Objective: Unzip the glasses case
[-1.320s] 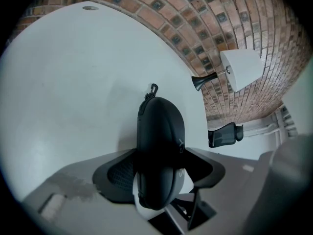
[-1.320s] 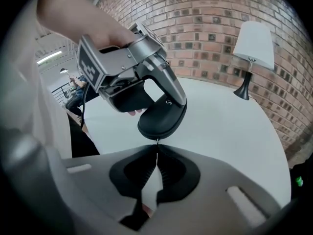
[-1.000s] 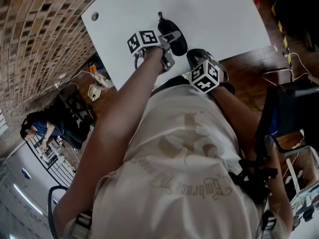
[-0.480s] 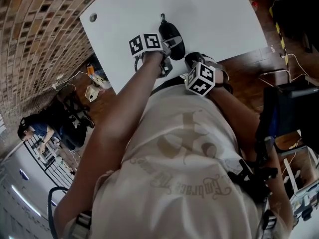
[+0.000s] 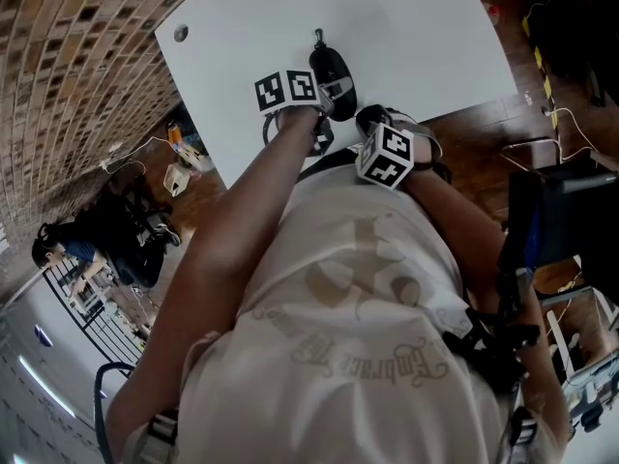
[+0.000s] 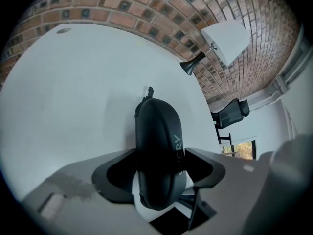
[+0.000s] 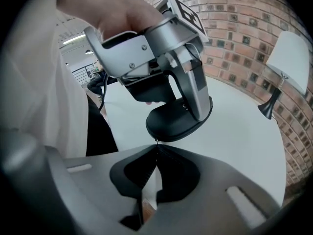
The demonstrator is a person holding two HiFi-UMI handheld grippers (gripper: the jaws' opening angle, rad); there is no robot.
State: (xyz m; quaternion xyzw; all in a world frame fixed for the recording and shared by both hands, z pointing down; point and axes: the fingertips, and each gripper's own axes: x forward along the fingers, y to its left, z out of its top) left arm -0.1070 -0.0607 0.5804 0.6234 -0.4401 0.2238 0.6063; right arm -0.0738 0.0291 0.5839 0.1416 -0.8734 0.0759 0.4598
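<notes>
Table (image 5: 416,27) bare beyond and beside the glasses case (image 5: 334,61): free passage there. Near end blocked by left gripper (image 5: 329,90) and right gripper (image 7: 156,150). Lamp (image 6: 222,40) at the far edge.

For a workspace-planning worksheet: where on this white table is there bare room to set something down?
Free: the table between the glasses case and the cable hole, and the wide stretch right of the case. Crowded: the near edge, where the left hand-held gripper clamps the case and the right hand-held gripper pinches its zipper pull.

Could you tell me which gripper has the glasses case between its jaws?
The left gripper: its jaws clasp the glasses case; the right gripper's jaws are shut.
</notes>
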